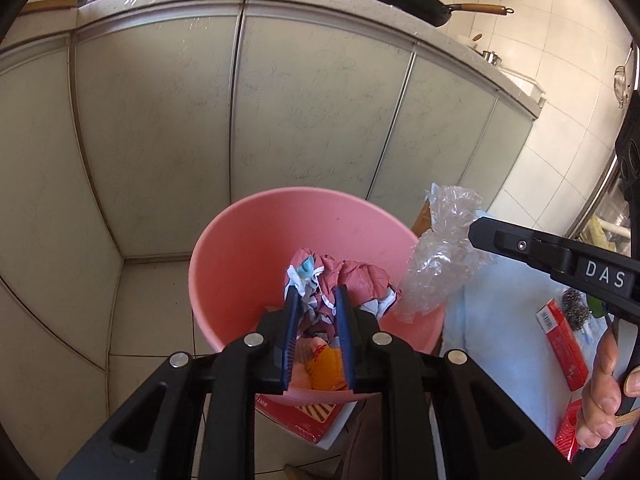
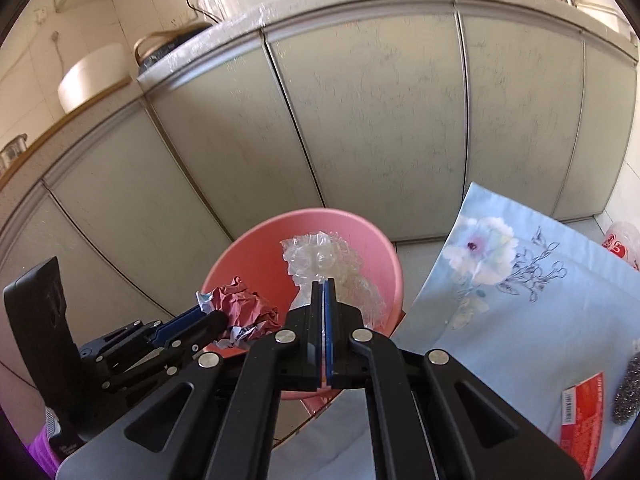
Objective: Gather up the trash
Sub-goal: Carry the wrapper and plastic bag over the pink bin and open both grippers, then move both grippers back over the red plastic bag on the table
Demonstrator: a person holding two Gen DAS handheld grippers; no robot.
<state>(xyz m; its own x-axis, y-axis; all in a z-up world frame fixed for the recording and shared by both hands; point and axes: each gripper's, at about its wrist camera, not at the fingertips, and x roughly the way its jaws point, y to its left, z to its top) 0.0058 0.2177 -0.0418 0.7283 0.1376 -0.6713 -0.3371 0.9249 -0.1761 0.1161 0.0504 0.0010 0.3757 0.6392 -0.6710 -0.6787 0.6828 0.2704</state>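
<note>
A pink plastic bin (image 1: 256,248) stands on the floor by the cabinets; it also shows in the right wrist view (image 2: 256,252). My left gripper (image 1: 318,294) is shut on a crumpled red and white paper wad (image 1: 352,280) and holds it over the bin's opening; the wad also shows in the right wrist view (image 2: 248,308). My right gripper (image 2: 324,283) is shut on a crumpled clear plastic bag (image 2: 320,258) above the bin's right rim; the bag also shows in the left wrist view (image 1: 440,256). Orange trash (image 1: 324,368) lies inside the bin.
Grey-green cabinet doors (image 1: 312,120) rise behind the bin. A table with a blue floral cloth (image 2: 500,300) stands to the right, with a red packet (image 2: 580,412) and a steel scourer (image 2: 628,392) on it. Pans (image 1: 416,0) sit on the counter above.
</note>
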